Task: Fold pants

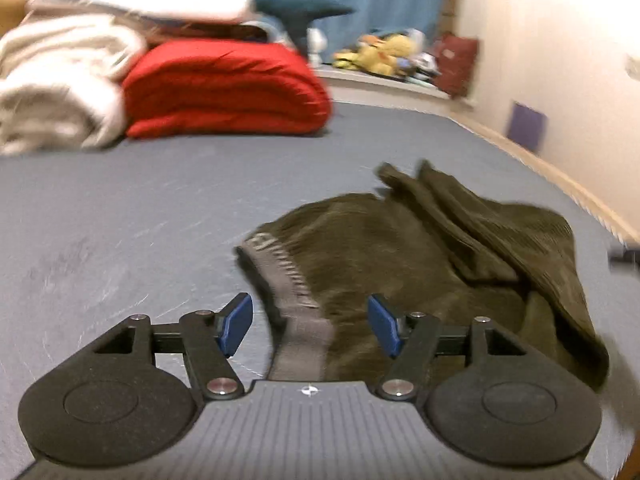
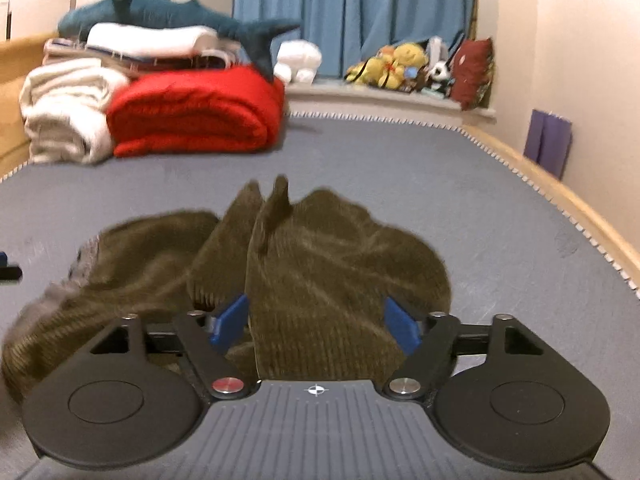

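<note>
Pants (image 1: 420, 264) bunched near mattress (image 1: 120, 220) edge, jaws apart

Left gripper (image 1: 310, 324): jaws spread wide, blue pads (image 1: 237, 323) well apart, nothing clamped between them; body held low and level, fingers directed forward. Slight motion blur noted in left wrist view.

Right gripper (image 2: 316, 326): jaws likewise spread wide, blue pads (image 2: 402, 330) apart, no grip seen; body held low, fingers directed forward. Small dark shape with blue tip at far left edge of right wrist view, possibly other gripper's finger; too little shown to confirm.
</note>
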Action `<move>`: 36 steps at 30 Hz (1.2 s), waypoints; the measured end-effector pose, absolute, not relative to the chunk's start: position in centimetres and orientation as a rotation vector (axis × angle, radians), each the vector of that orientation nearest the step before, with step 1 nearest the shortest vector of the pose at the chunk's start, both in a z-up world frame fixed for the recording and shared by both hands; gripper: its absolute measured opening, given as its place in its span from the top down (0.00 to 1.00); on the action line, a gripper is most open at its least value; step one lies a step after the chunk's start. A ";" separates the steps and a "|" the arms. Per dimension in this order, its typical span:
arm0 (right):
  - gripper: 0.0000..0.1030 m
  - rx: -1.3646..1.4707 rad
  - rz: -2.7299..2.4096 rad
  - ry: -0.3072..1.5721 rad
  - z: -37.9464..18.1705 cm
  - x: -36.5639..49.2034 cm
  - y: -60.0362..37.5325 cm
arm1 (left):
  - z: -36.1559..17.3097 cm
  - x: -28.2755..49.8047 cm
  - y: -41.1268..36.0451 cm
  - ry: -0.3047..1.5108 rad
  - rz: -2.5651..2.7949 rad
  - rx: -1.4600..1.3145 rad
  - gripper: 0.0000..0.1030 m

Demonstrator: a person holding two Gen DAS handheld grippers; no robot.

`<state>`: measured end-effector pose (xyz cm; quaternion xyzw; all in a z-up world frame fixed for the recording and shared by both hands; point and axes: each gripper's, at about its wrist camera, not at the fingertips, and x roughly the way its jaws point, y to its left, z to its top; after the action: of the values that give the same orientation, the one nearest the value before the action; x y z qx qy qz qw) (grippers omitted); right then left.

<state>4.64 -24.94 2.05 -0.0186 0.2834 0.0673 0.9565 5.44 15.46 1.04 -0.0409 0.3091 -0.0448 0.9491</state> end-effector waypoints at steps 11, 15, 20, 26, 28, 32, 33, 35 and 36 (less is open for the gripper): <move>0.23 -0.207 0.165 0.780 -4.6 8.1 -21.0 | -5.0 11.6 20.0 0.858 -0.095 -0.338 0.23; 0.23 -0.274 0.166 0.863 -6.6 8.5 -20.4 | -6.4 13.4 19.4 0.886 -0.114 -0.360 0.19; 0.34 -0.338 0.166 0.891 -7.7 8.4 -20.9 | -7.6 15.2 17.1 0.917 -0.143 -0.305 0.11; 0.70 -0.334 0.157 0.905 -7.4 8.5 -22.2 | -8.3 15.8 14.2 0.888 -0.139 -0.161 0.13; 0.80 -0.350 0.151 0.905 -7.3 8.3 -22.6 | -8.2 15.7 13.8 0.887 -0.116 -0.129 0.28; 0.91 -0.343 0.167 0.898 -6.4 7.5 -23.4 | -7.3 15.0 14.5 0.867 -0.133 -0.138 0.52; 0.91 -0.343 0.172 0.889 -6.1 7.2 -23.5 | -6.7 14.5 14.5 0.846 -0.146 -0.135 0.58; 0.92 -0.361 0.171 0.870 -5.5 6.7 -23.4 | -5.5 13.4 14.1 0.796 -0.166 -0.093 0.62; 0.92 -0.370 0.167 0.863 -5.2 6.4 -23.4 | -5.0 12.8 14.2 0.783 -0.173 -0.097 0.64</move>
<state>6.44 -23.41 -5.23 -0.1780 0.4154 0.0803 0.8884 12.76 14.24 -5.00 -0.0472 0.3809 -0.0841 0.9196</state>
